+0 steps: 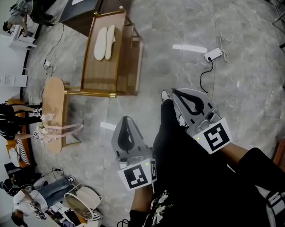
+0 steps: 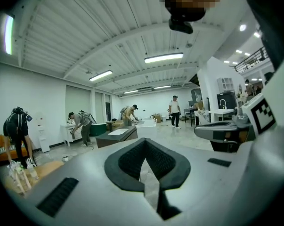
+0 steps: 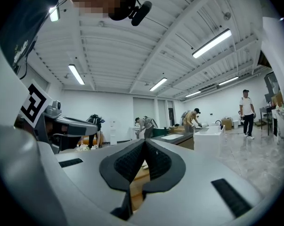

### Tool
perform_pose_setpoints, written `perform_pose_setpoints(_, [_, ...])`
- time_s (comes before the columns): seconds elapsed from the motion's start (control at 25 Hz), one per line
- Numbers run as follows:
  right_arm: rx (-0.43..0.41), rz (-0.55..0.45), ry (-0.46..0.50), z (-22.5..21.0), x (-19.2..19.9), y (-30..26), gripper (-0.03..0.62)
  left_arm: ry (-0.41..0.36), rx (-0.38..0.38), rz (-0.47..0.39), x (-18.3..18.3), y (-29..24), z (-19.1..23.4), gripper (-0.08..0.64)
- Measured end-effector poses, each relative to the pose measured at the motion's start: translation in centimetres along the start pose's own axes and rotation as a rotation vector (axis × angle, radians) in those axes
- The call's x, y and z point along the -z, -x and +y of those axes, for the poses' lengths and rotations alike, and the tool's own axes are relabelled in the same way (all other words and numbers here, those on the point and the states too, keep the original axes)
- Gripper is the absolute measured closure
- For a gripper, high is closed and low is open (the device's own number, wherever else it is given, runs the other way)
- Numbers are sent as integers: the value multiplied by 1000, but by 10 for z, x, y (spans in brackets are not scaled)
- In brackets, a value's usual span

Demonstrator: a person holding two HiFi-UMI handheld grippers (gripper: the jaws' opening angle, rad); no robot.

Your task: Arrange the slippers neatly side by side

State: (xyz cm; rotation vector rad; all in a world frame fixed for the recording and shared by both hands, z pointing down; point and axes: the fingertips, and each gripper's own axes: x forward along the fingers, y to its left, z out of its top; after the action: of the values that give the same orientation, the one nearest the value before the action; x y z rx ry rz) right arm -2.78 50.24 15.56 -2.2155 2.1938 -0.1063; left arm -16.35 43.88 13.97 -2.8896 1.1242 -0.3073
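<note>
Slippers point(image 1: 104, 42) lie together on the wooden table point(image 1: 92, 74), long axes running away from you. Your left gripper point(image 1: 125, 123) and right gripper point(image 1: 178, 95) are clenched empty, well short of that table, the left on its side.

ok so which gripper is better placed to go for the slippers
Left, narrowly. The slippers lie ahead and leftward, on the left gripper's side; the right gripper would have to cross over. Both are shut and empty.
</note>
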Motion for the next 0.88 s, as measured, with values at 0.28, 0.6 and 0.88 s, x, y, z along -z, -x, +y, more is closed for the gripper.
perform_pose_setpoints(0.28, [-4,-1,5,-1,-5,-3,594,6,-30,-9,-4,2,6,557])
perform_pose_setpoints(0.6, [-47,-18,45,4,-7,-24,594,22,-76,-31,1,-4,25,557])
perform_pose_setpoints(0.88, [-73,-33,83,-5,-13,-52,594,41,-98,-63,0,-30,42,557])
